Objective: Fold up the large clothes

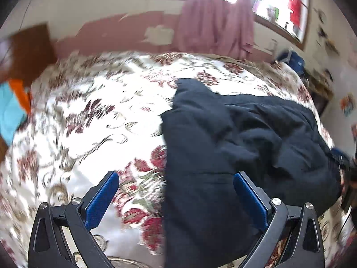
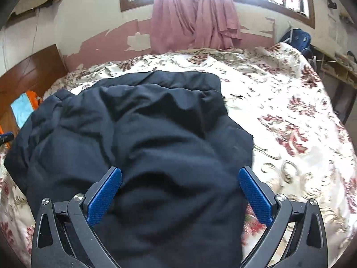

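Note:
A dark navy garment [image 1: 241,143] lies rumpled on a bed covered by a floral sheet [image 1: 93,116]. In the left wrist view my left gripper [image 1: 176,178] hangs open above the garment's left edge, one blue pad over the sheet, the other over the cloth. In the right wrist view the same navy garment [image 2: 142,134] fills the middle, with a flatter folded part at the far end. My right gripper [image 2: 180,174] is open above the garment's near end, nothing between its blue pads [image 2: 104,198]. The left wrist view is motion-blurred.
A pink cloth [image 2: 194,15] hangs from the window behind the bed. A wooden headboard [image 2: 31,71] and blue and orange items [image 2: 23,107] are at the left. A blue bag [image 2: 296,38] and a desk [image 2: 337,67] stand at the right. Bare floral sheet [image 2: 290,111] lies right of the garment.

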Demonstrator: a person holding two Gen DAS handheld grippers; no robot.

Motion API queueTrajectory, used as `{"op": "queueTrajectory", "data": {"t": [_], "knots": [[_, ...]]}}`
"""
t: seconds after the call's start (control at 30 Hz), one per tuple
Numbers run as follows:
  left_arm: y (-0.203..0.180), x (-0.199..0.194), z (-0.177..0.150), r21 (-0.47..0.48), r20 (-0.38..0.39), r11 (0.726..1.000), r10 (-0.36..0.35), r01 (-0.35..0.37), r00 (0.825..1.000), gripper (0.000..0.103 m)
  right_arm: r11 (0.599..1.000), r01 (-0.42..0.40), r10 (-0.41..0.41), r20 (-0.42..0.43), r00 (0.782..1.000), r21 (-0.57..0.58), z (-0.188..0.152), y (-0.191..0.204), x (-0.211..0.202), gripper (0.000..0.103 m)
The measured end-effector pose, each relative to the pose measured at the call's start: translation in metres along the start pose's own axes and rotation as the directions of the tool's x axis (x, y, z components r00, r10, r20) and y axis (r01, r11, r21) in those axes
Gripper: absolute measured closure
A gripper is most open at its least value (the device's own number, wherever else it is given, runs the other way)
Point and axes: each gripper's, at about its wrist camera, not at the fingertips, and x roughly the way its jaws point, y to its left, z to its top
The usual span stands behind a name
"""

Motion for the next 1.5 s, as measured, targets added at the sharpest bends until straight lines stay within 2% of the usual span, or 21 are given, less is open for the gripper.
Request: {"op": "queueTrajectory", "data": {"t": [0.13,0.2,0.33,0.53,0.7,0.87,1.03,1.23,1.37,1.5], "knots": [[0.029,0.015,-0.002,-0.097,-0.038,0.995,-0.032,0.028,0.999,0.000,0.999,0.037,-0.036,-0.036,0.999,0.038,-0.006,-0.020,-0.008,0.001],[0.036,0.023,-0.003,-0.125,-0.049,0.990,-0.070,0.063,0.996,0.000,0.997,0.037,-0.034,-0.061,0.998,0.062,-0.011,-0.033,-0.008,0.001],[0.037,0.044,0.003,-0.137,-0.078,0.979,-0.161,0.150,0.984,0.000,0.991,-0.014,0.029,-0.112,0.993,0.133,-0.008,-0.052,0.000,0.001],[0.031,0.077,0.011,-0.122,-0.147,0.972,-0.219,0.202,0.965,0.000,0.963,-0.101,0.142,-0.151,0.978,0.249,-0.009,-0.064,0.030,0.001],[0.032,0.094,0.011,-0.096,-0.188,0.966,-0.255,0.241,0.948,0.000,0.924,-0.179,0.242,-0.153,0.958,0.339,-0.023,-0.073,0.052,0.001],[0.033,0.104,0.011,-0.075,-0.189,0.952,-0.306,0.297,0.933,0.000,0.890,-0.248,0.314,-0.120,0.942,0.383,-0.035,-0.078,0.061,0.001],[0.031,0.116,0.015,-0.063,-0.186,0.935,-0.355,0.349,0.916,0.000,0.850,-0.309,0.386,-0.106,0.916,0.426,-0.041,-0.085,0.073,0.001],[0.028,0.132,0.019,-0.092,-0.185,0.899,-0.438,0.428,0.880,0.000,0.854,-0.327,0.396,-0.098,0.913,0.404,-0.037,-0.084,0.080,0.001],[0.025,0.134,0.019,-0.081,-0.187,0.890,-0.456,0.449,0.870,0.000,0.846,-0.344,0.410,-0.085,0.908,0.408,-0.036,-0.086,0.083,0.001],[0.019,0.135,0.020,-0.068,-0.204,0.871,-0.490,0.487,0.848,0.000,0.837,-0.359,0.421,-0.068,0.904,0.413,-0.034,-0.089,0.087,0.001]]}}
